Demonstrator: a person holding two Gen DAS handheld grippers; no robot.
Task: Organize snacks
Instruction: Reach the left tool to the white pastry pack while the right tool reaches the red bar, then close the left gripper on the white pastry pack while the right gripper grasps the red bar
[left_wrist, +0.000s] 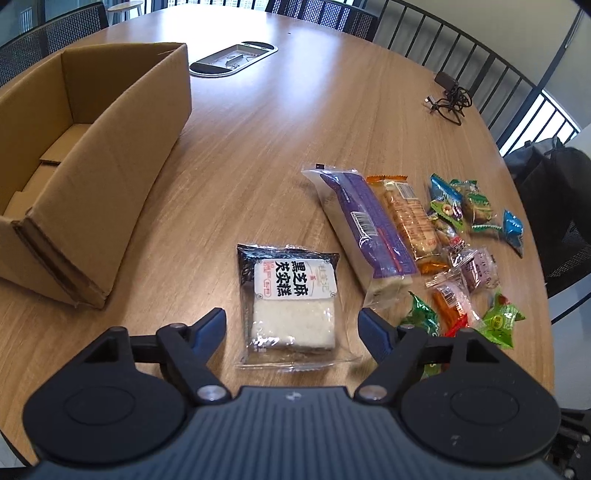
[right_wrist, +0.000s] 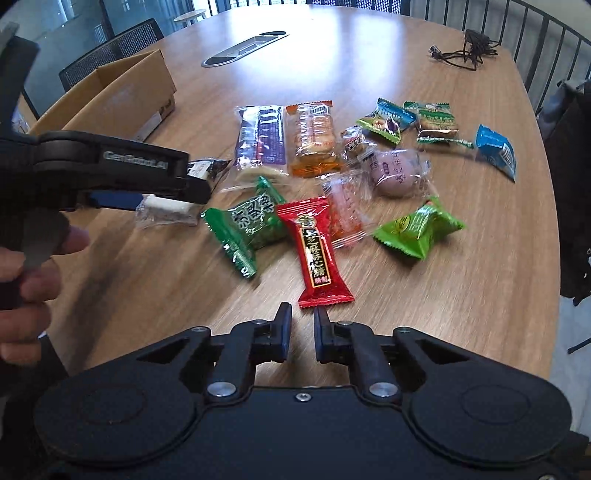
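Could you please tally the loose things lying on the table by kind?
Snack packs: 12
Box: 1
Cable: 1
Total: 14

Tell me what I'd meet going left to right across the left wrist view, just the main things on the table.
Cardboard box → black sesame cake pack → long purple-striped pack → orange biscuit pack → lone blue sachet at the far right. The small sweets bunched between the last two overlap, so I've left them out.
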